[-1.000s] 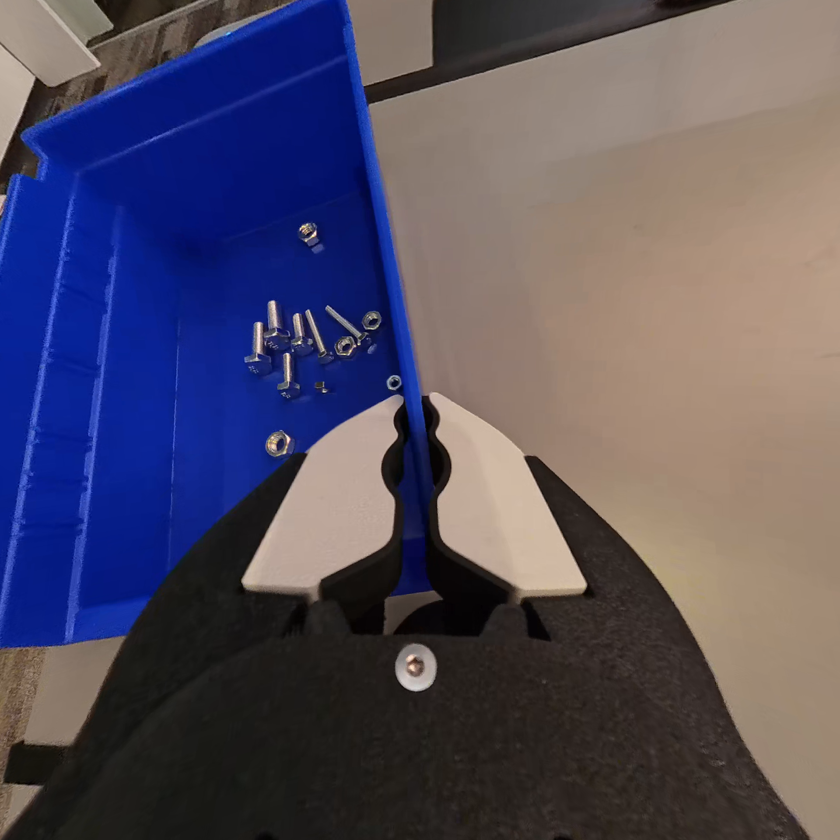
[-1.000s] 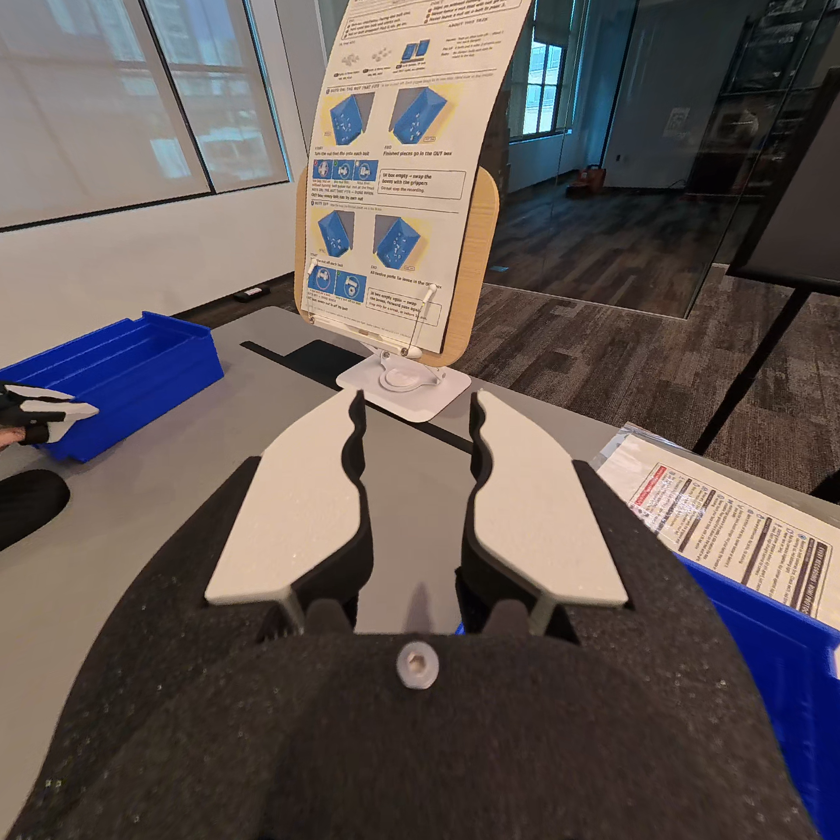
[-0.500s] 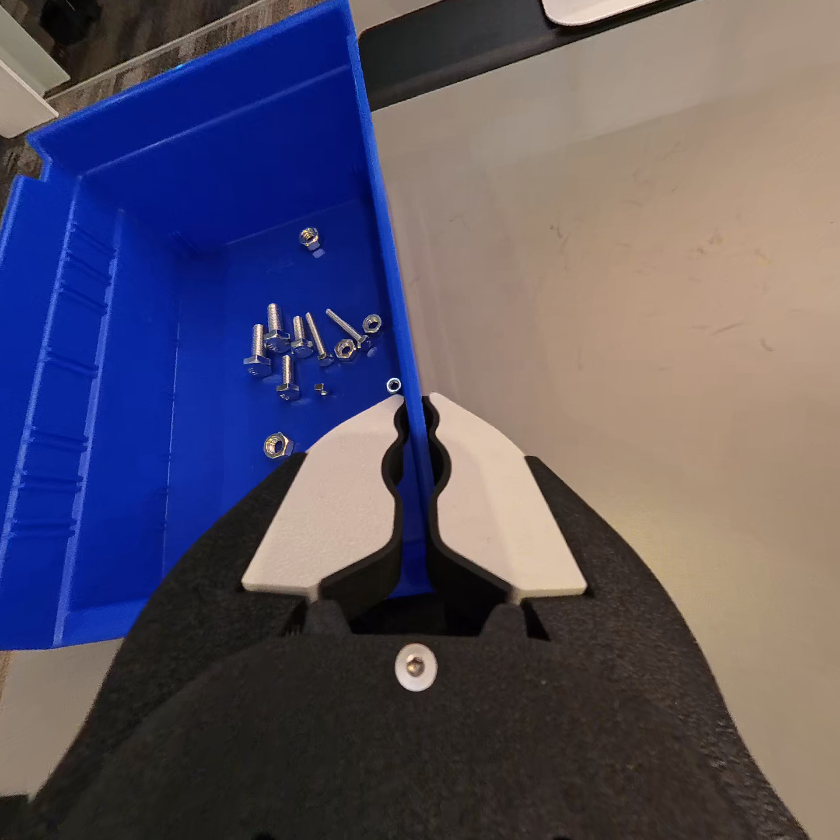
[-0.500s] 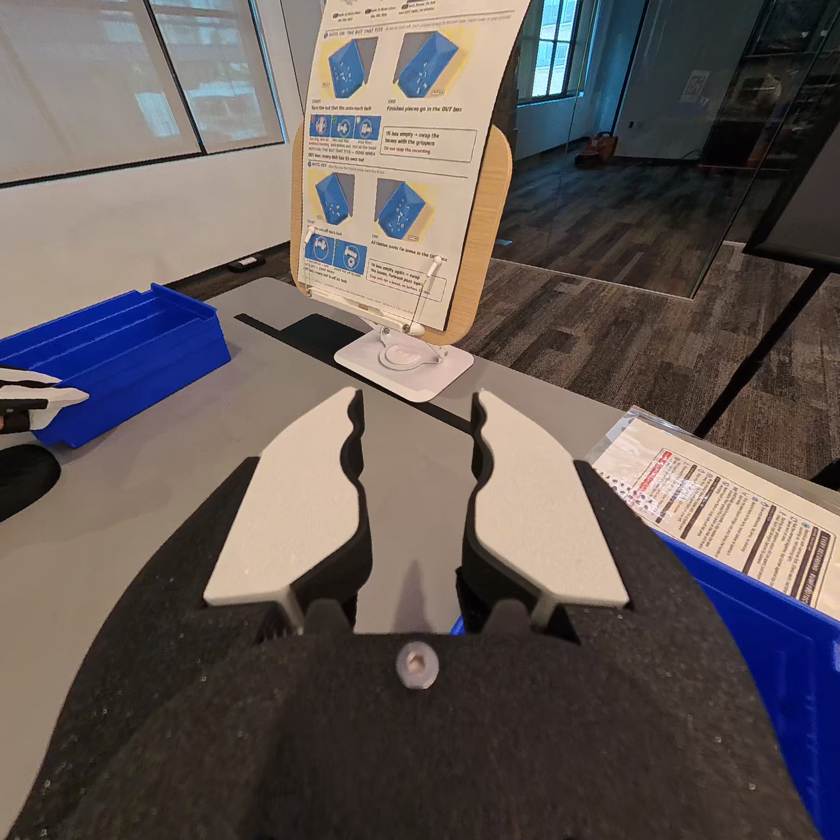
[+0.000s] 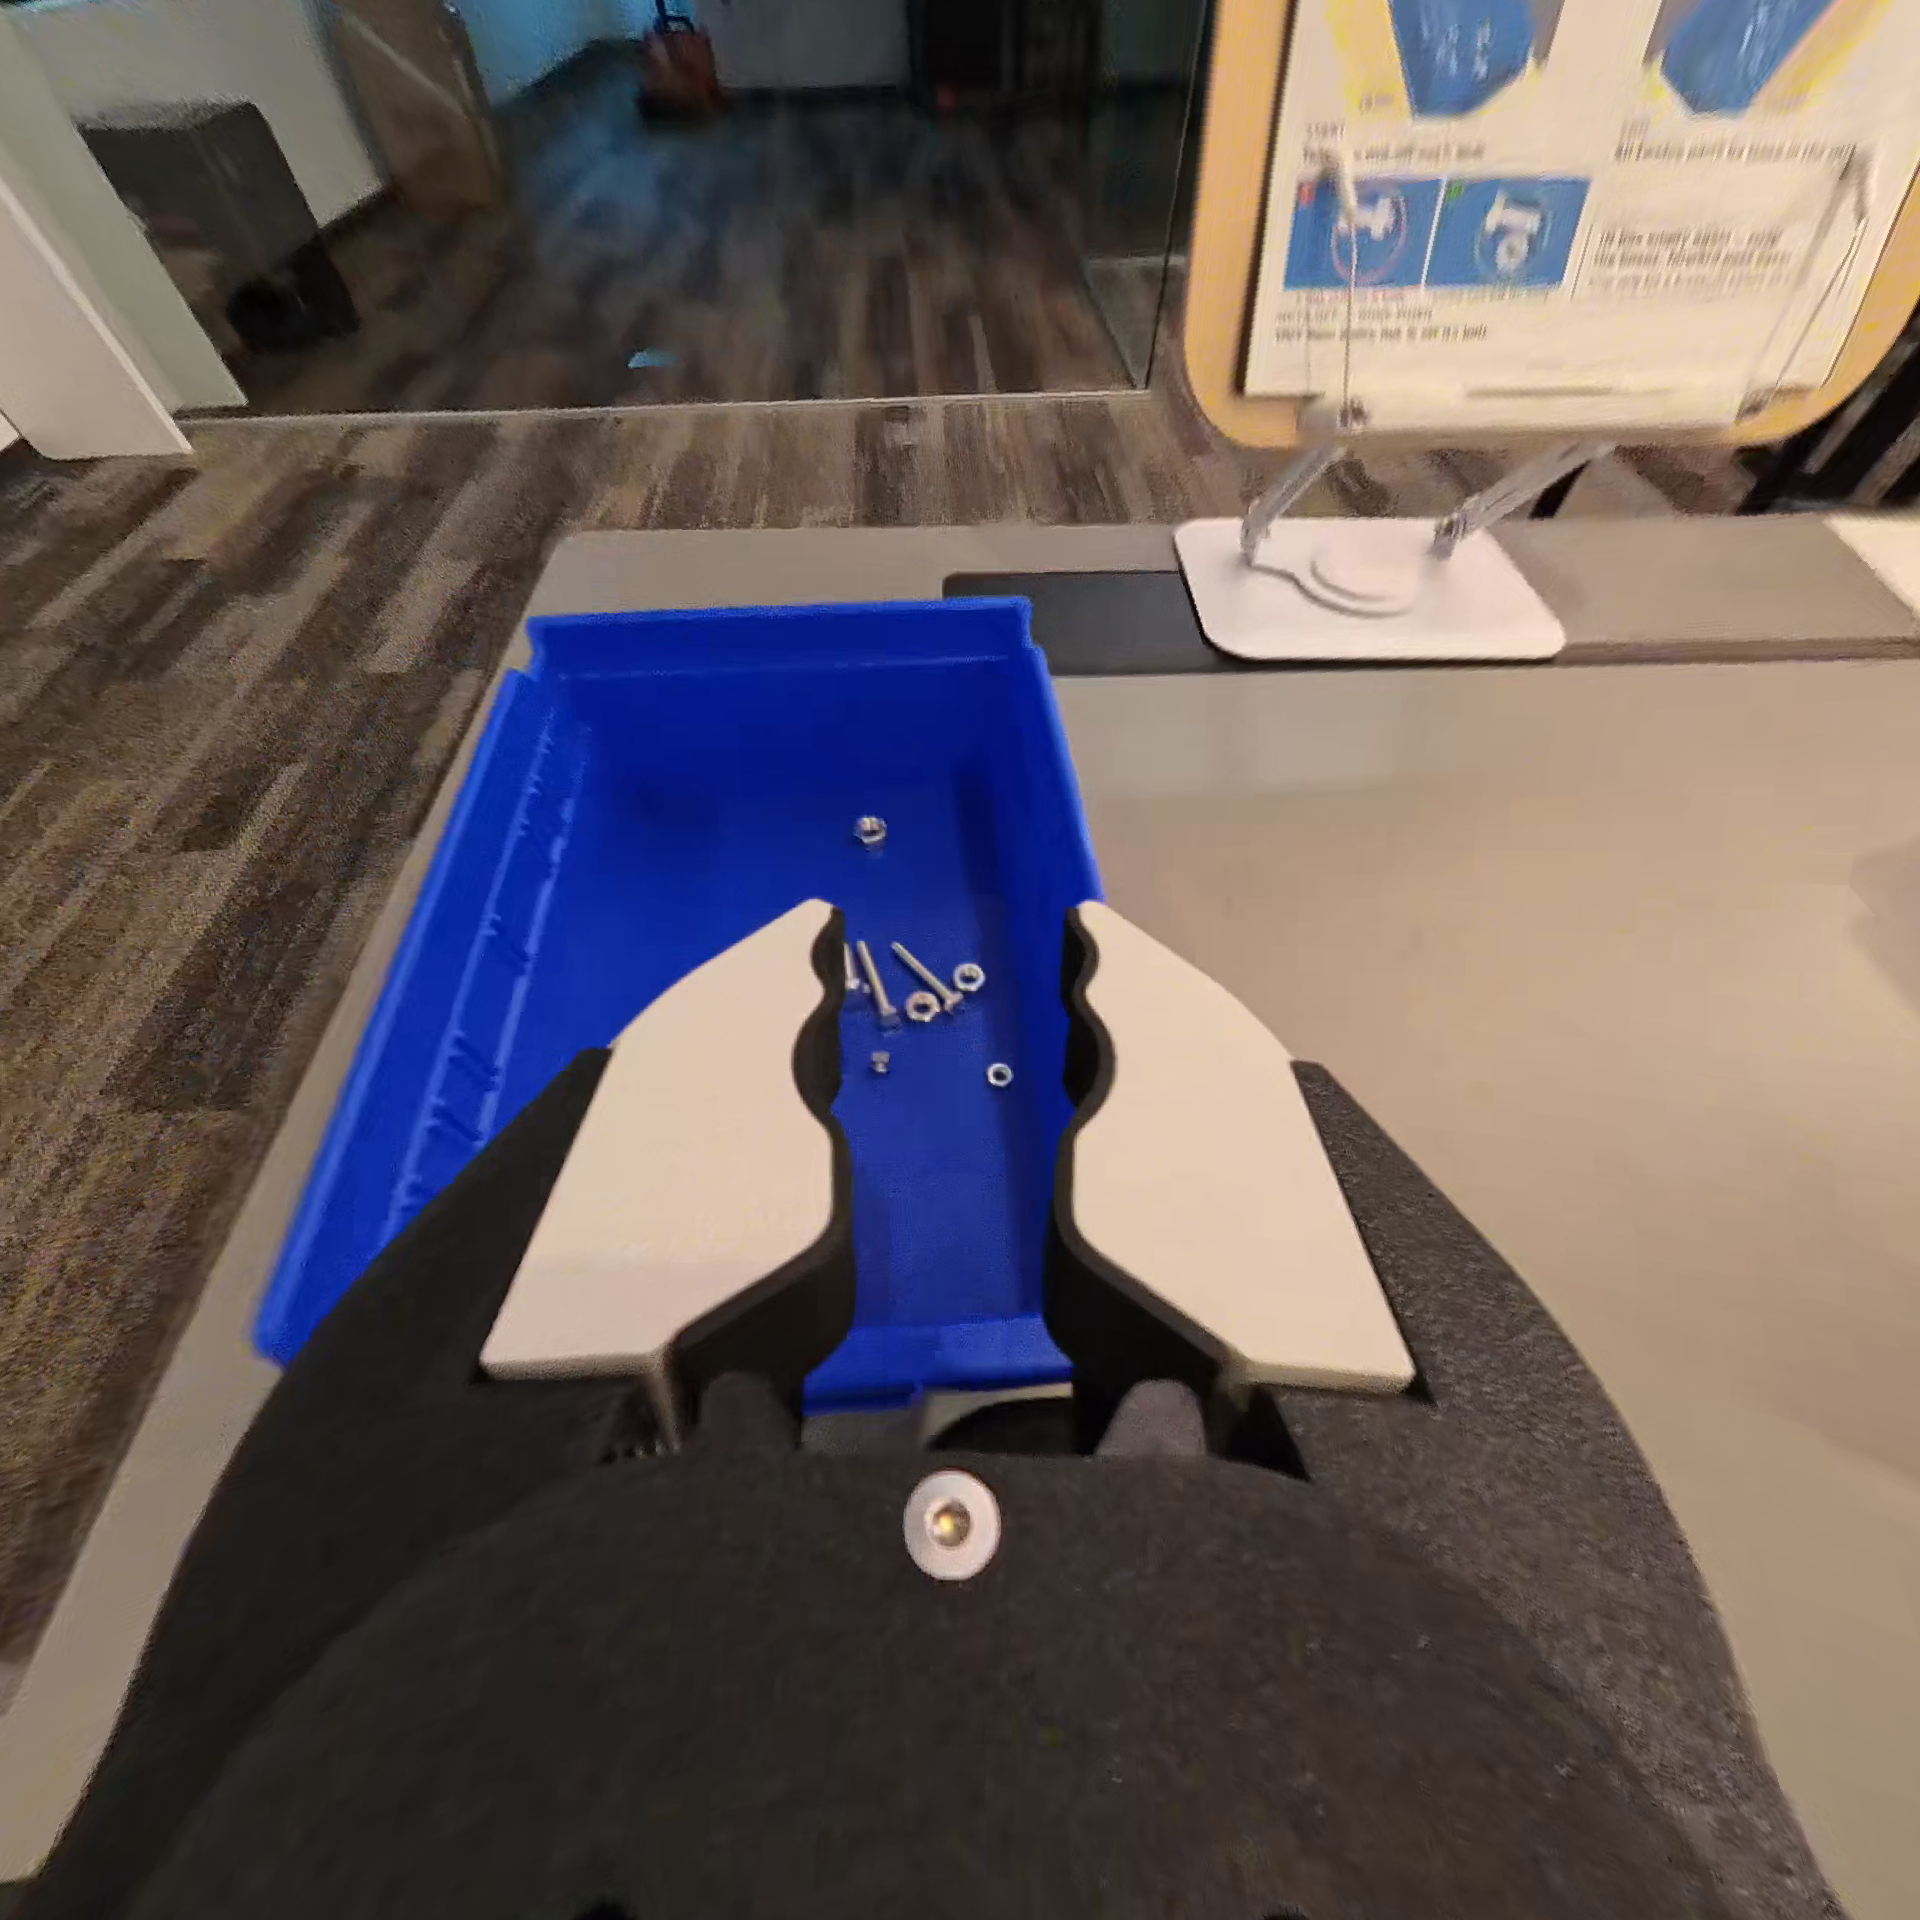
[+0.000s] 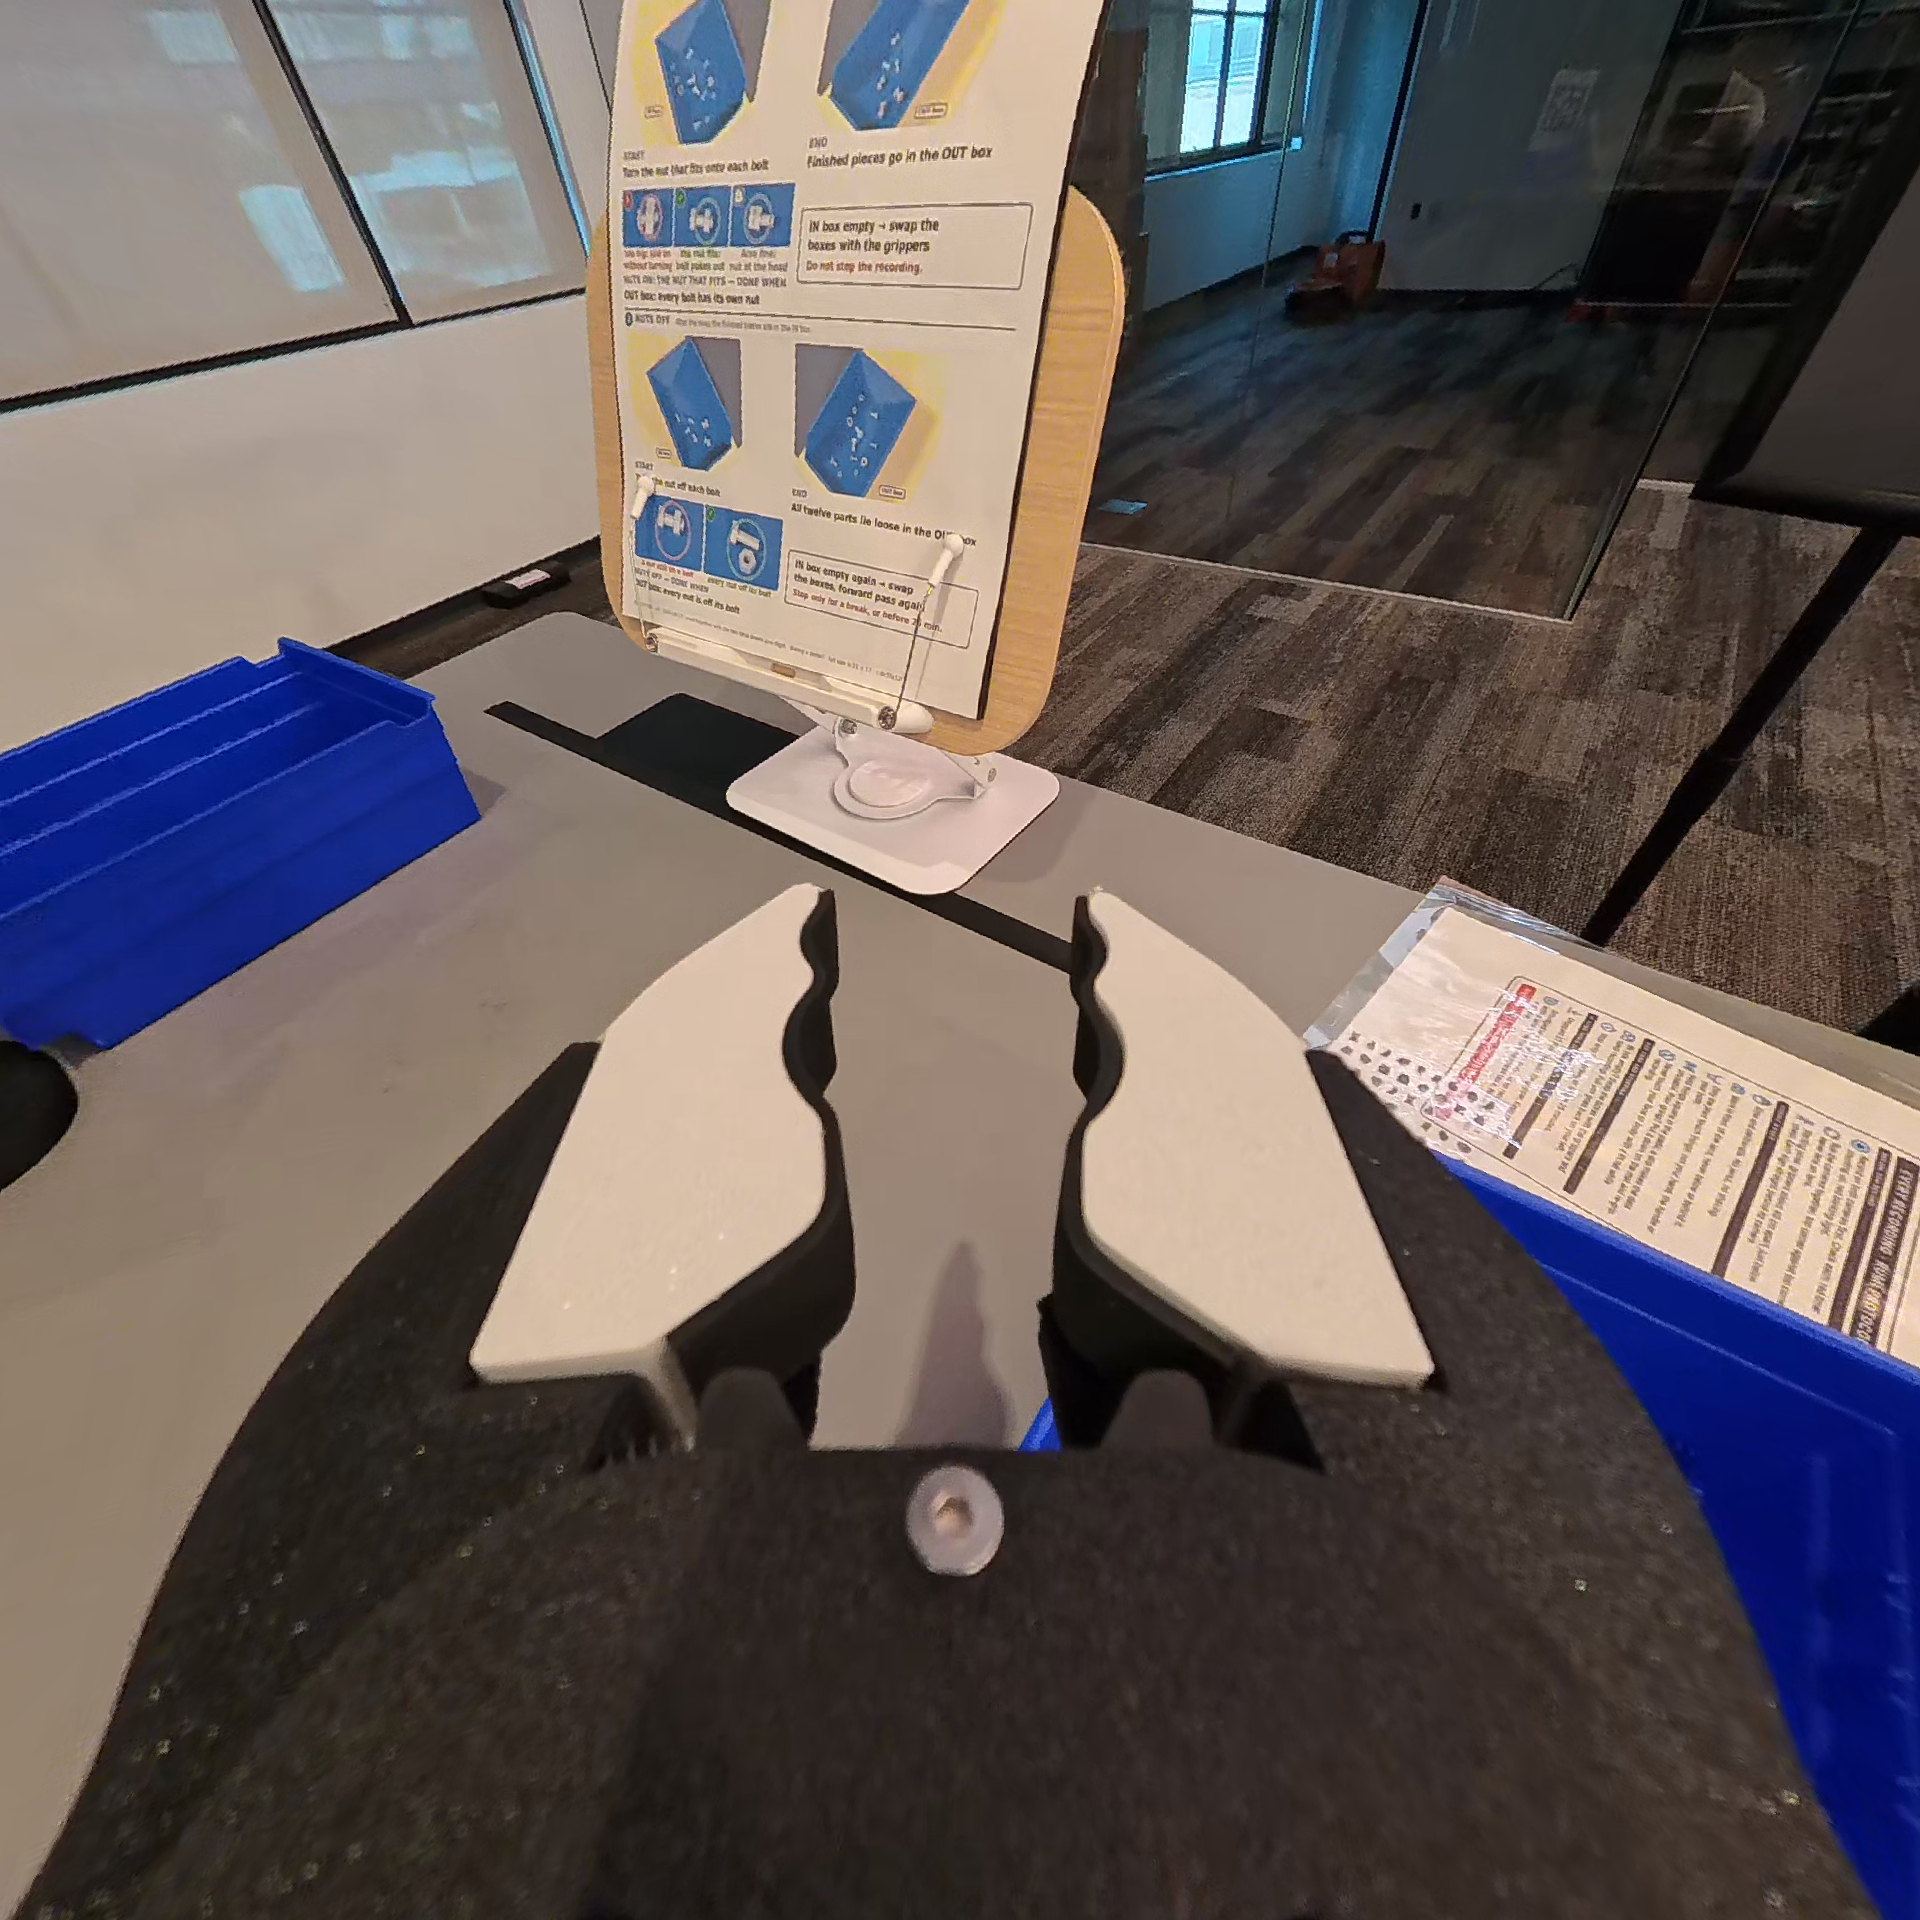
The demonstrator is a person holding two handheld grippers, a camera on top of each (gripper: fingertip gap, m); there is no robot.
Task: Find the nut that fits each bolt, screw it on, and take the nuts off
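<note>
Released from the bin wall it pinched half a second ago, the left hand-held gripper (image 5: 945, 914) now hangs over the blue bin (image 5: 727, 727) with its jaws spread and nothing between them. Down on the bin floor lie loose bolts (image 5: 873, 977) and nuts (image 5: 920, 1005) in a small cluster between the fingertips, one nut (image 5: 869, 828) farther back by itself and another (image 5: 998, 1074) nearer the right wall. The bin sits on the grey table (image 5: 1455, 935) at its left edge. The right hand-held gripper (image 6: 954, 909) is held open and empty above the table, facing a standing instruction board (image 6: 831, 364). A second blue bin (image 6: 1714, 1455) with a printed sheet (image 6: 1662, 1122) on it lies just to its right.
</note>
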